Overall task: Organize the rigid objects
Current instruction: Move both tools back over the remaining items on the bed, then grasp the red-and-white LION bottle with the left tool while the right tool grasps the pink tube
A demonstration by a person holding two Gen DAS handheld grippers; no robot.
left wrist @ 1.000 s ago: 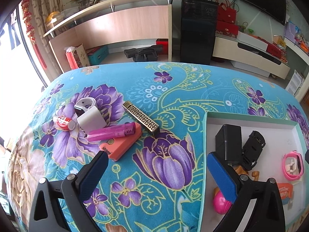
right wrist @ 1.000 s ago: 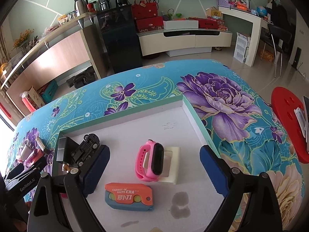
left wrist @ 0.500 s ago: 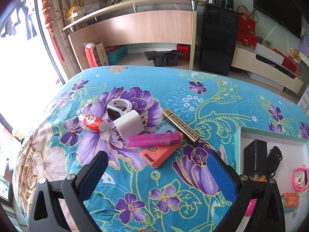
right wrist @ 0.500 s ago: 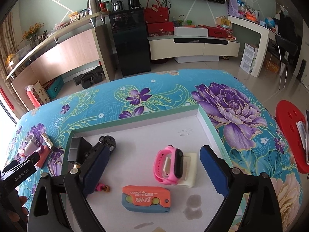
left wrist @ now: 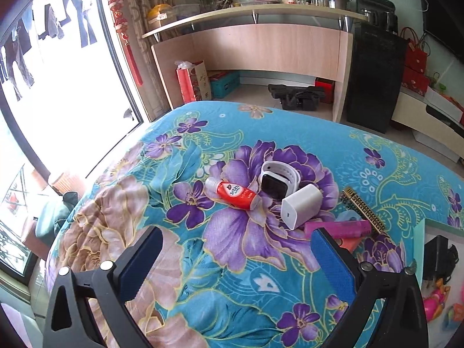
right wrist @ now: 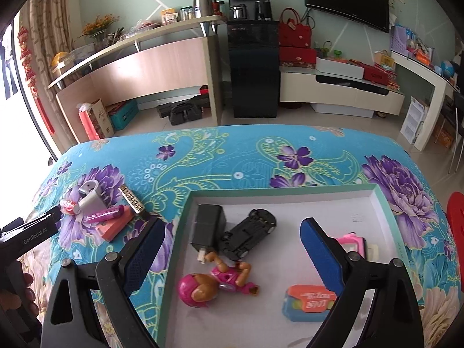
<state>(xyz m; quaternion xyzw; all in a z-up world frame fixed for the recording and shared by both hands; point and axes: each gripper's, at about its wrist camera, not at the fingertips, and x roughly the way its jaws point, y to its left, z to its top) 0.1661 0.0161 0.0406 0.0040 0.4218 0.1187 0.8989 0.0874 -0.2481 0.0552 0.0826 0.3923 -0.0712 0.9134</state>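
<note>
A pile lies on the floral cloth: a red tube (left wrist: pixel 235 193), a white smartwatch (left wrist: pixel 277 178), a white charger (left wrist: pixel 301 210), a pink lighter (left wrist: pixel 339 228), an orange block (right wrist: pixel 113 226) and a patterned harmonica (left wrist: pixel 364 212). My left gripper (left wrist: pixel 236 264) is open and empty, just short of the pile. My right gripper (right wrist: pixel 230 256) is open and empty above the white tray (right wrist: pixel 290 195), which holds a black adapter (right wrist: pixel 208 227), a black toy car (right wrist: pixel 249 233), a pink figure (right wrist: pixel 214 282), a pink watch (right wrist: pixel 352 243) and an orange-blue box (right wrist: pixel 308 306).
The tray's left rim (left wrist: pixel 419 242) shows at the right of the left wrist view. The cloth's left edge (left wrist: pixel 87 191) drops off toward the window. A wooden counter (right wrist: pixel 150 69) and a black cabinet (right wrist: pixel 252 66) stand beyond the far edge.
My left gripper has swung left, from over the tray's edge to face the pile. My right gripper has shifted left across the tray, toward the adapter and toy car. Both stay open.
</note>
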